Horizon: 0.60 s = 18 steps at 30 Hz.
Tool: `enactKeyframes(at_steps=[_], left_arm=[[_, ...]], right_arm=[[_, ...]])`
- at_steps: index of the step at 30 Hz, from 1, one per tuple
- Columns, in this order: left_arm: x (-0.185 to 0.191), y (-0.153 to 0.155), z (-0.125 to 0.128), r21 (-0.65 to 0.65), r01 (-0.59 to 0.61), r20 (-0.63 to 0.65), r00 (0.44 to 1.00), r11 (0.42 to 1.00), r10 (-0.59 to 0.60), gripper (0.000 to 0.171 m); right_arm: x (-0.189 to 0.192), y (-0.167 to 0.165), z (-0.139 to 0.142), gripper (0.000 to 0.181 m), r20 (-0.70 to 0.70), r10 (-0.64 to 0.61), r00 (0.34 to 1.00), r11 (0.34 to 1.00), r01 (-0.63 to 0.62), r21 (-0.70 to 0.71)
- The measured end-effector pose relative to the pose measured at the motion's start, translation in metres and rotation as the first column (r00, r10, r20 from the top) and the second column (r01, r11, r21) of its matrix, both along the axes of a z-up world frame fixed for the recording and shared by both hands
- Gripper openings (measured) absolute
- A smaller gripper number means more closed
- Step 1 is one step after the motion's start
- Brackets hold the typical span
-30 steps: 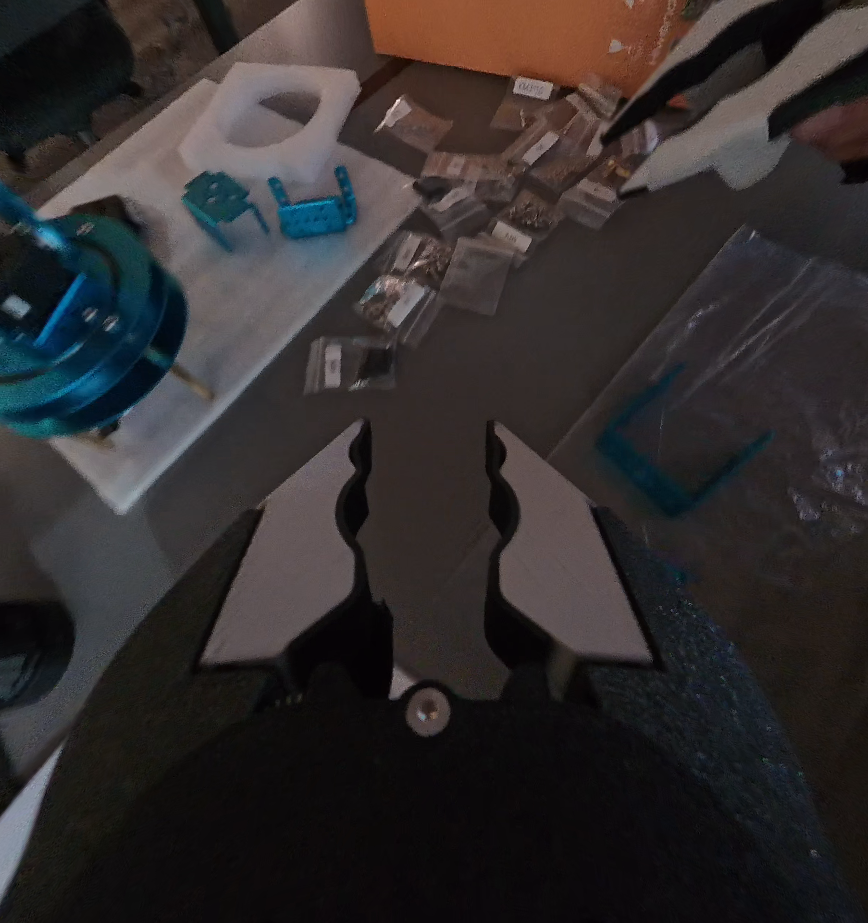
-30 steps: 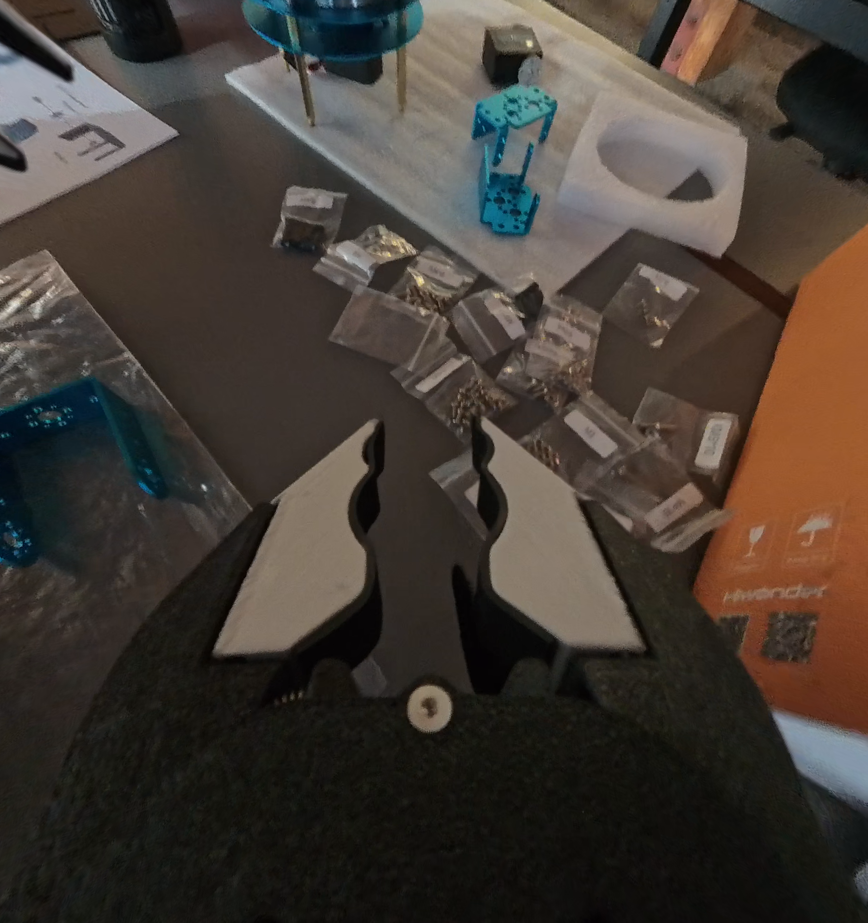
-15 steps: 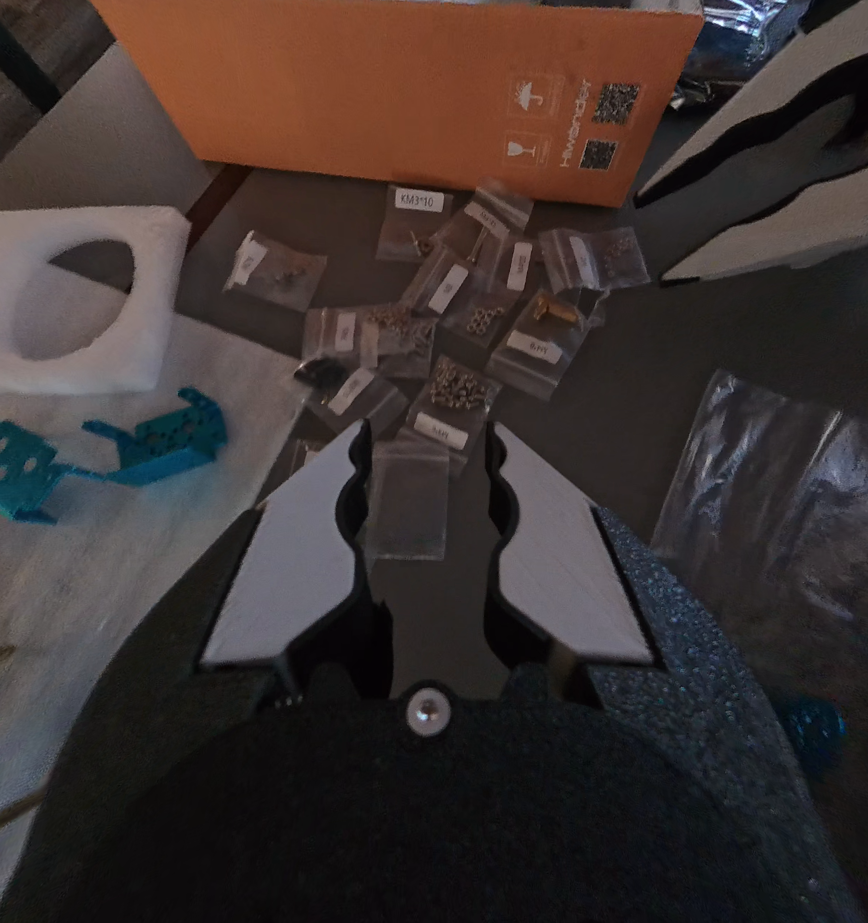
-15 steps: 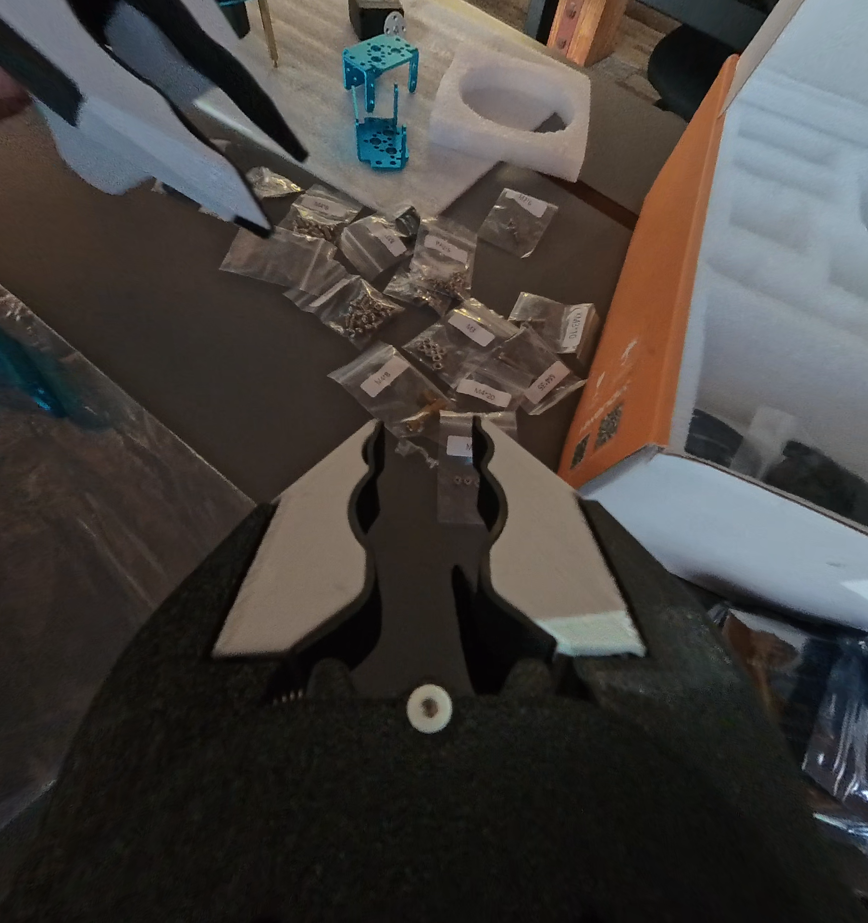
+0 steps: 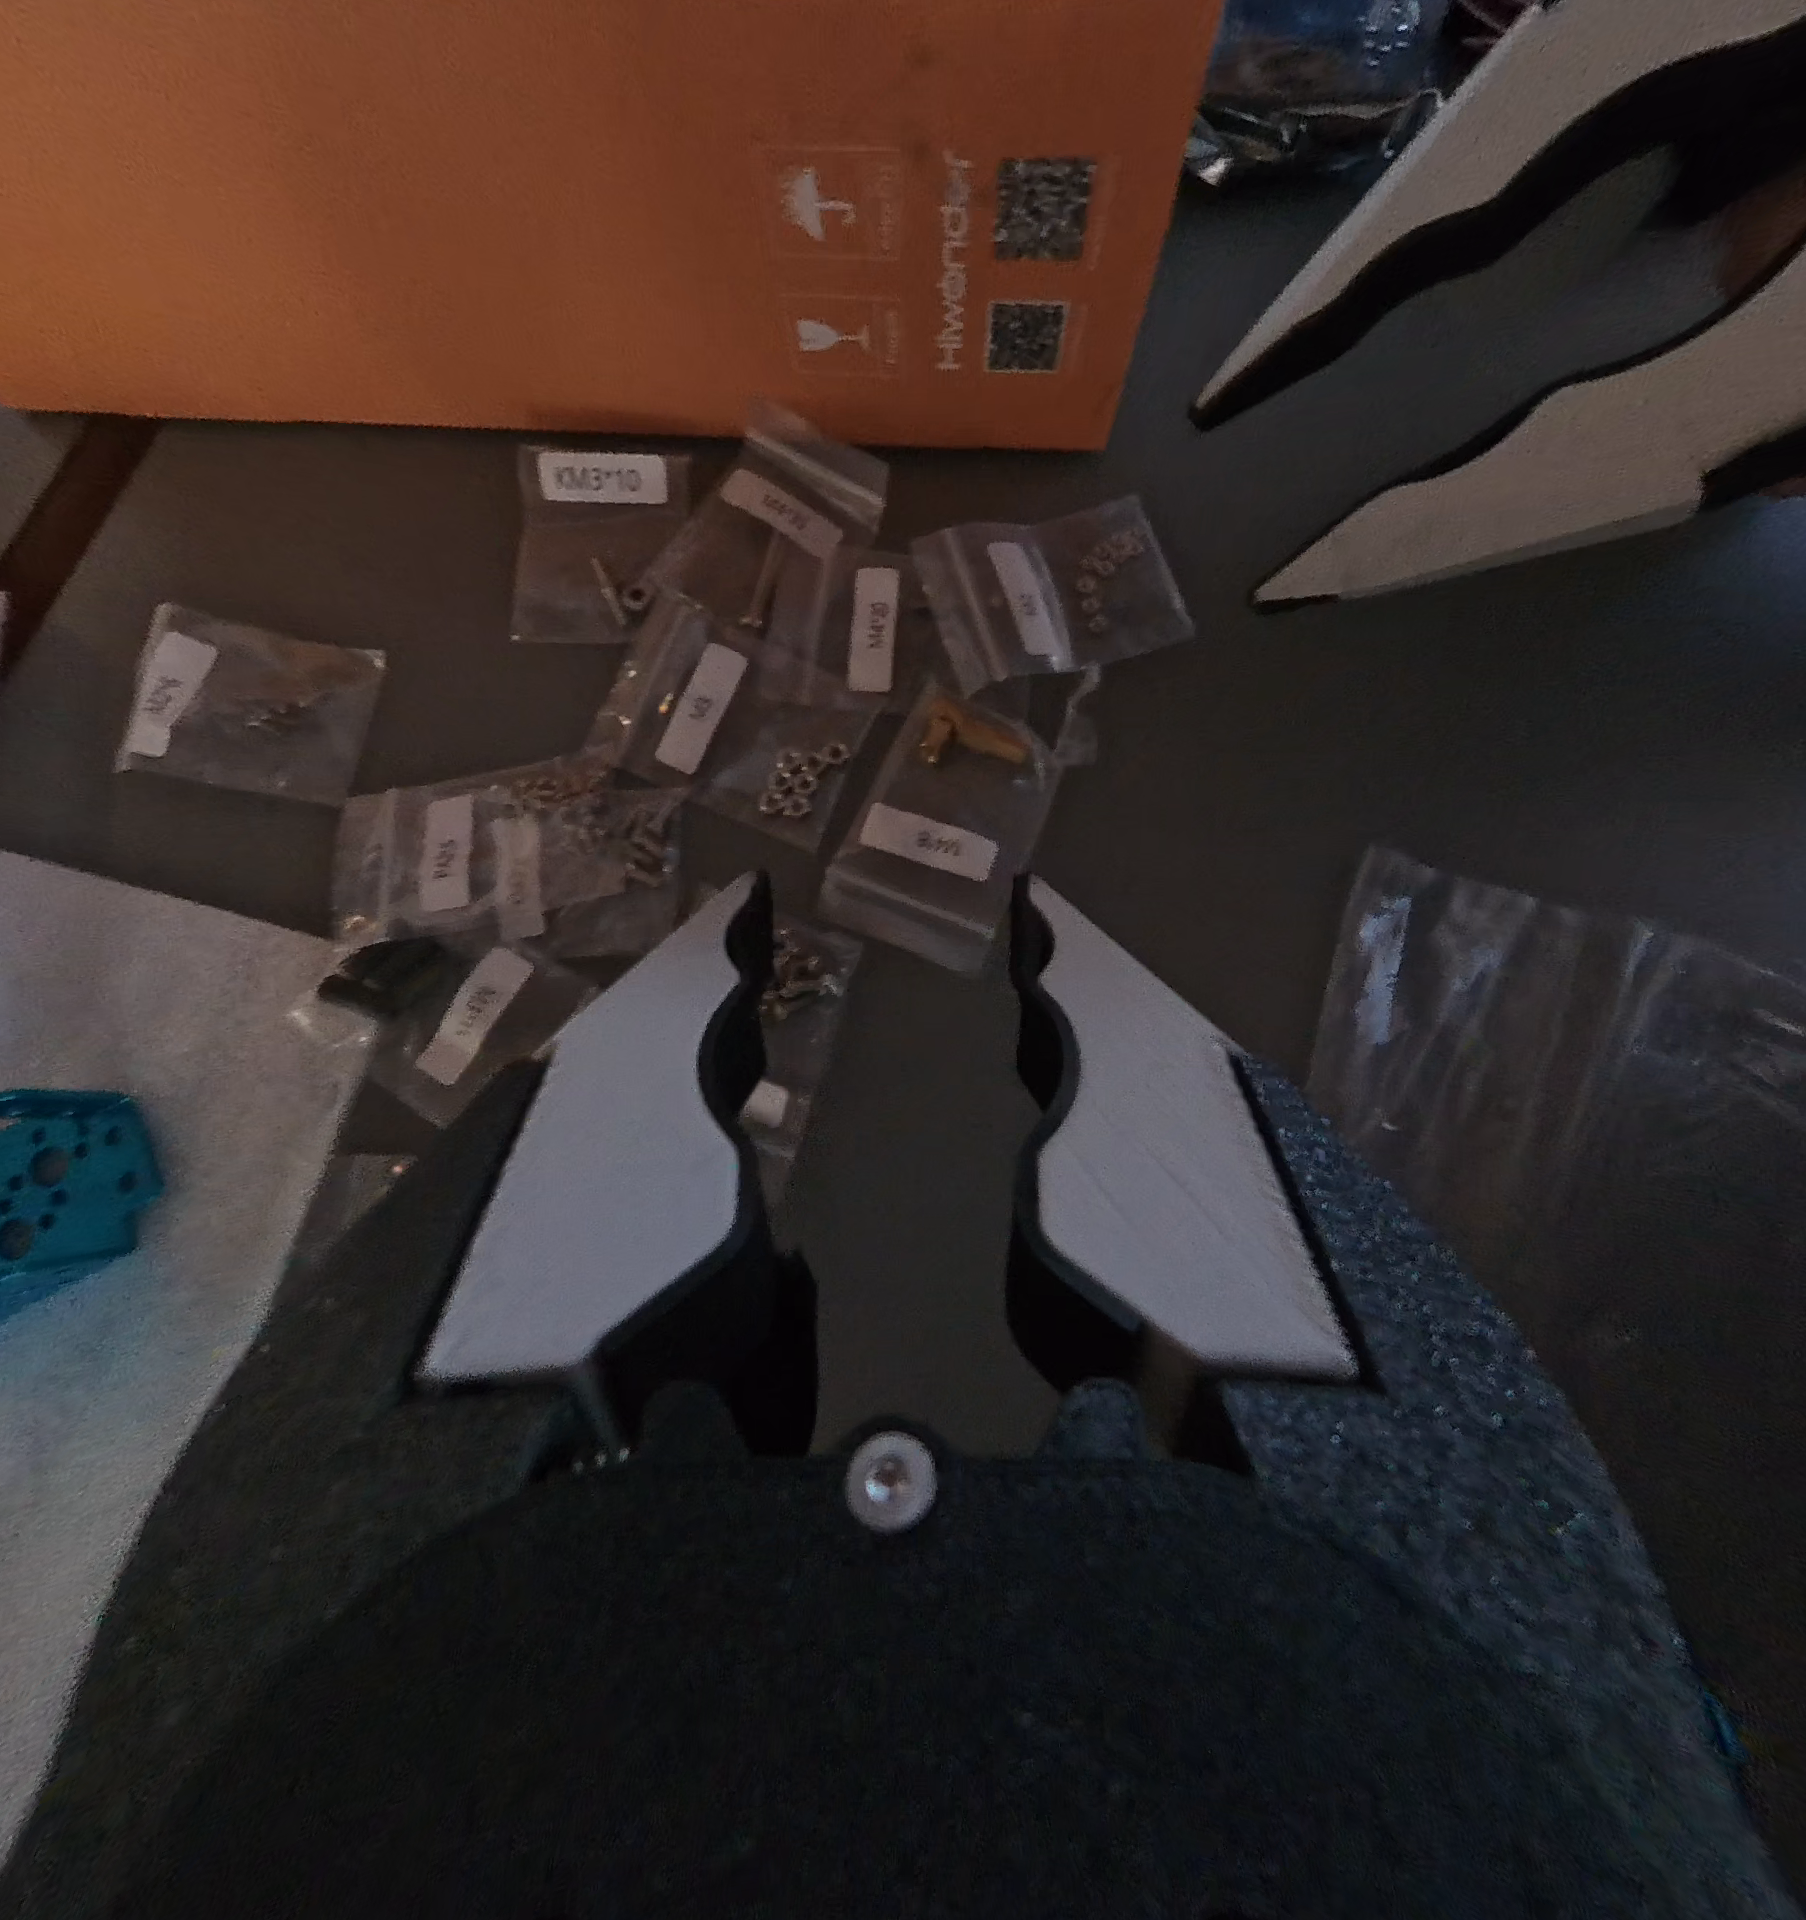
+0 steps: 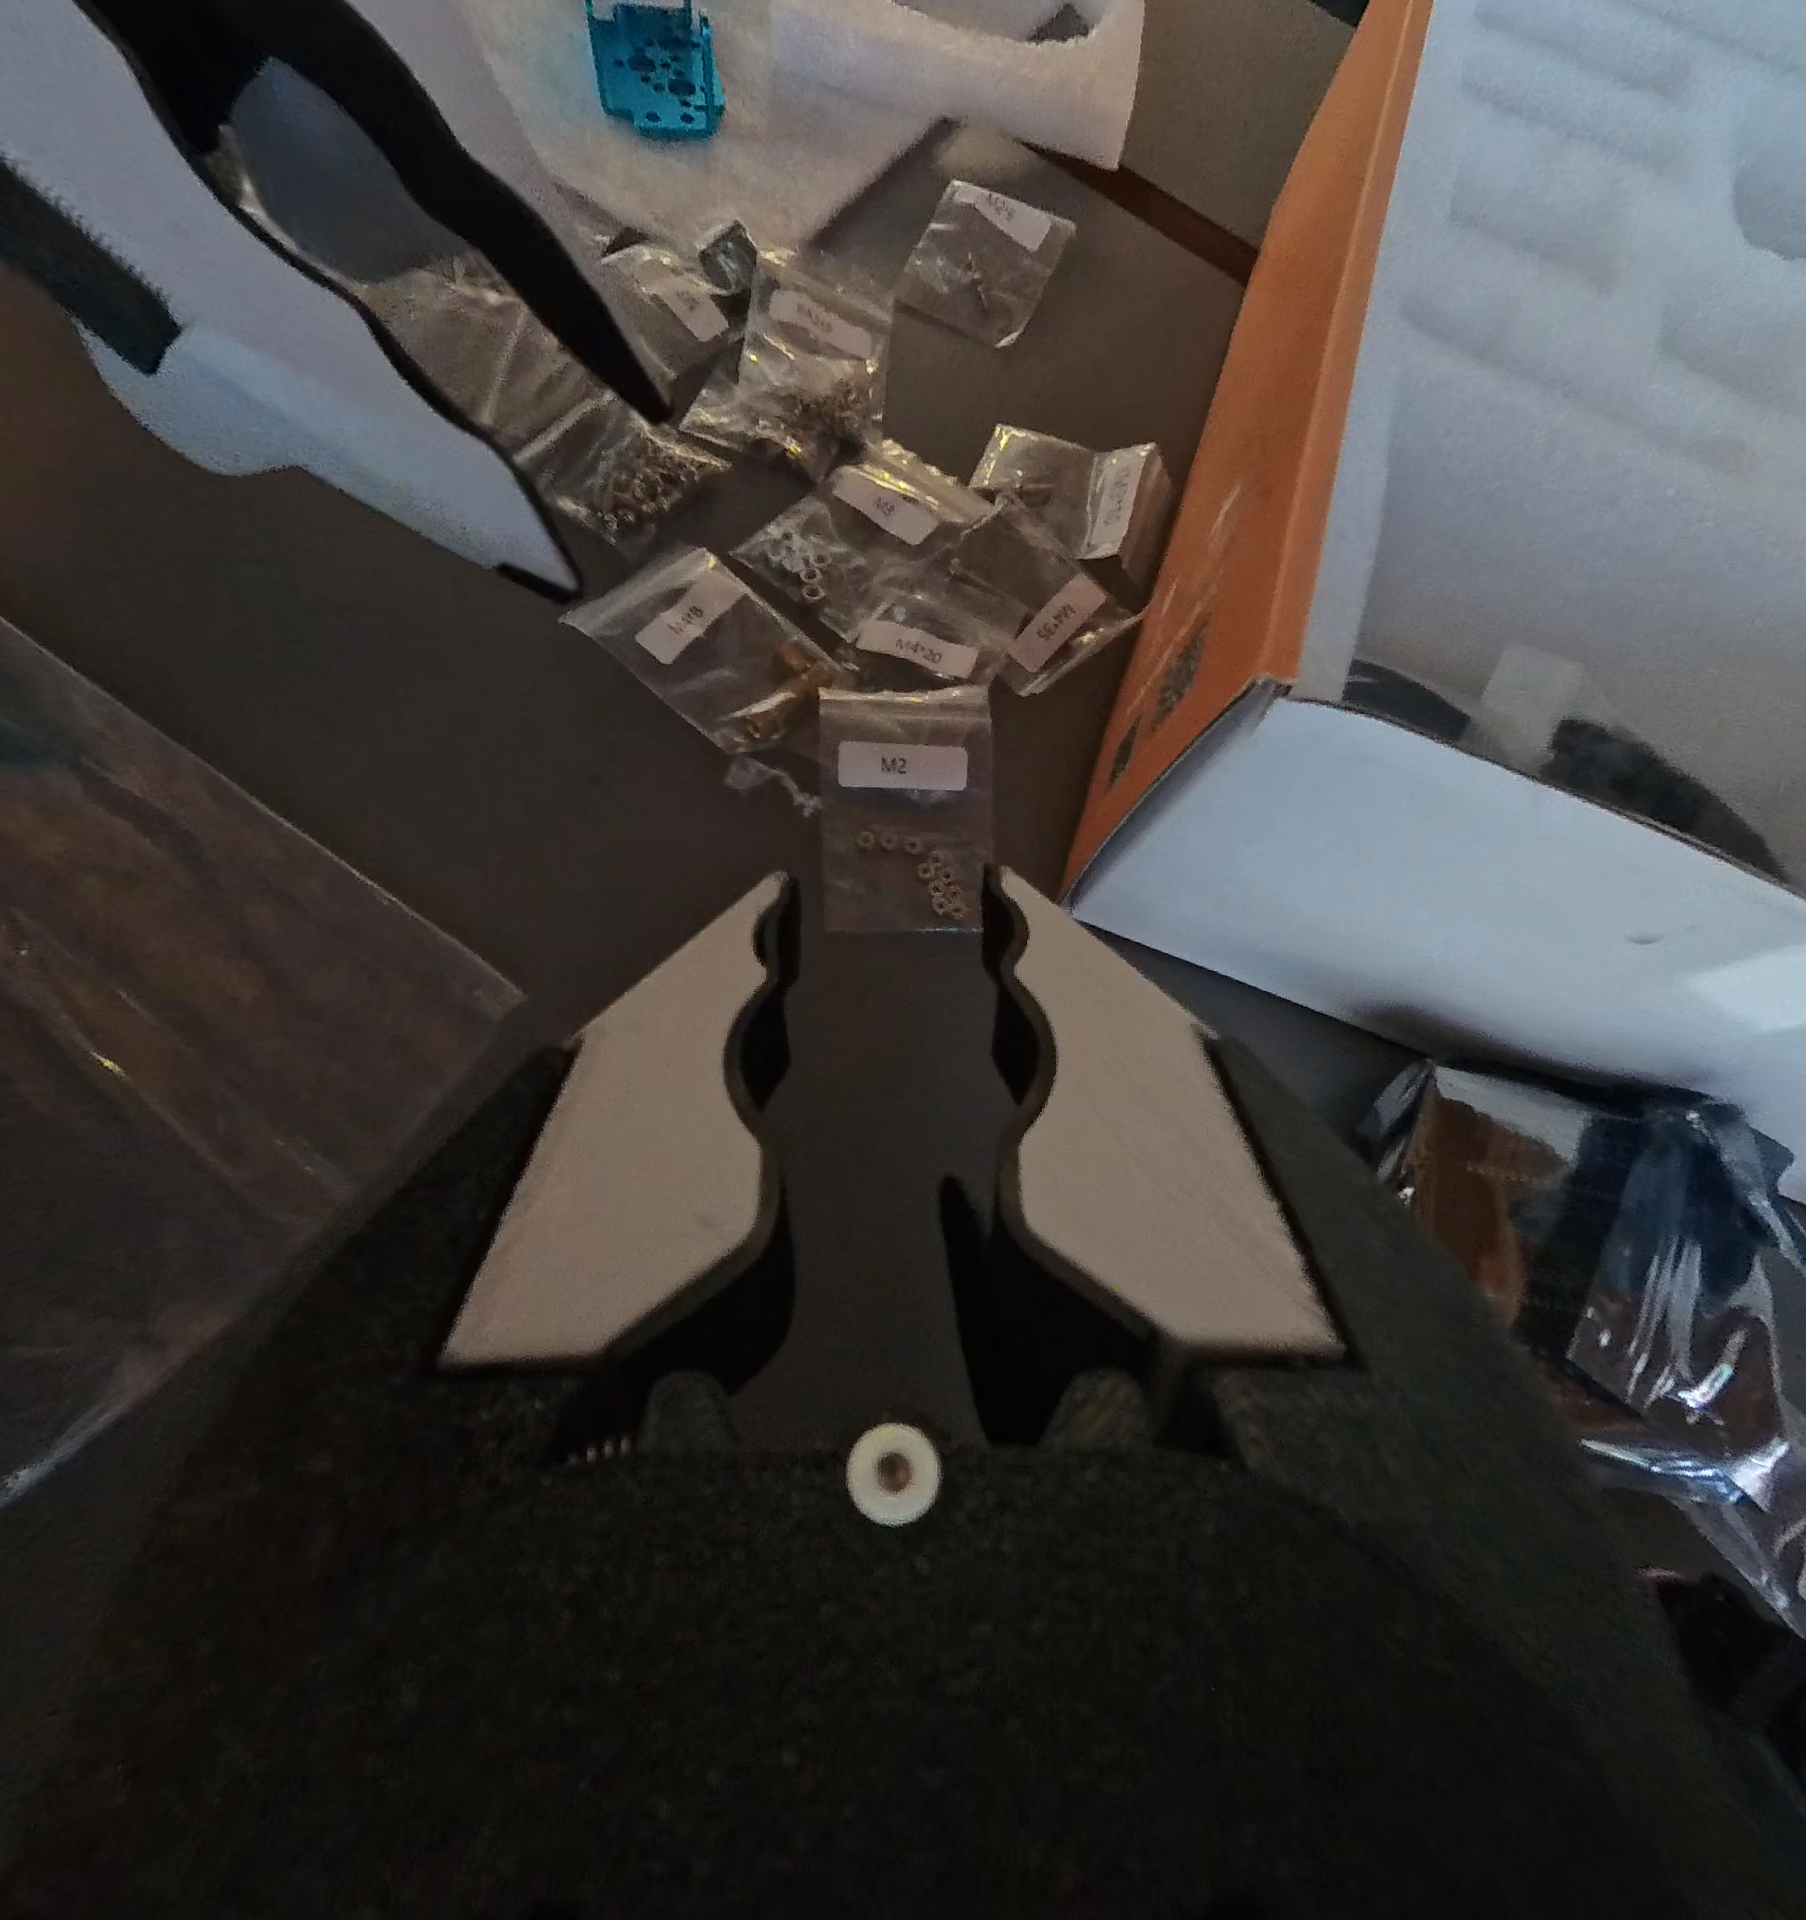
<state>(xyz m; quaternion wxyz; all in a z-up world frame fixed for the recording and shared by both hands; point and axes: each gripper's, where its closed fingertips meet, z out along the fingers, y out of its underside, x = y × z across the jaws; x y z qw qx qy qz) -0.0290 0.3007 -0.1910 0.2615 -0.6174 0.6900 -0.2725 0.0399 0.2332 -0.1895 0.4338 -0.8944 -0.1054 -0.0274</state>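
Several small clear zip bags of screws and nuts (image 5: 670, 717) lie in a loose pile on the dark table in front of an orange box (image 5: 566, 208). My left gripper (image 5: 891, 894) is open and empty, low over the near edge of the pile, with a bag of brass standoffs (image 5: 930, 831) just beyond its fingertips. My right gripper (image 6: 888, 883) is open and empty, its tips on either side of the near end of a bag of tiny nuts (image 6: 899, 831). Each gripper shows in the other's view: the right one (image 5: 1237, 509) and the left one (image 6: 613, 499).
The orange box (image 6: 1273, 416) holds white foam (image 6: 1605, 312). A blue metal bracket (image 5: 37, 1195) lies on a white foam sheet (image 5: 99, 987) at the left. A large clear plastic bag (image 5: 1553, 1039) lies at the right. Dark shiny bags (image 6: 1605, 1247) lie beside the box. My left gripper is the nearer one to the blue metal bracket (image 5: 37, 1195): about 15 centimeters, against 30 centimeters. Look for it in the right wrist view (image 6: 663, 74) too.
Both grippers have swung in toward the pile of small bags and come lower over it. The blue round assembly has left the left wrist view. Both stay open.
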Motion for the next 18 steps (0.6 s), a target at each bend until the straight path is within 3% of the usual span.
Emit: enactKeyframes(at_steps=[7,14,17,18], left_arm=[[-0.003,-0.021,-0.002,-0.019,0.036,0.003,0.999,0.999,-0.036,0.046],[-0.020,-0.035,0.008,-0.014,0.051,0.009,0.999,0.999,-0.051,0.046],[-0.034,-0.043,0.018,-0.016,0.052,0.026,0.998,0.999,-0.052,0.046],[-0.039,-0.045,0.020,-0.014,0.044,0.026,0.999,0.999,-0.043,0.045]], right_arm=[[0.003,-0.002,-0.004,0.034,-0.003,-0.005,1.000,1.000,0.005,-0.023],[0.004,0.011,-0.027,0.039,-0.077,-0.046,0.996,0.994,0.038,-0.105],[0.002,0.013,-0.028,0.024,-0.142,-0.064,0.988,0.991,0.046,-0.128],[-0.003,0.011,-0.028,0.010,-0.137,-0.043,0.990,0.991,0.025,-0.132]])
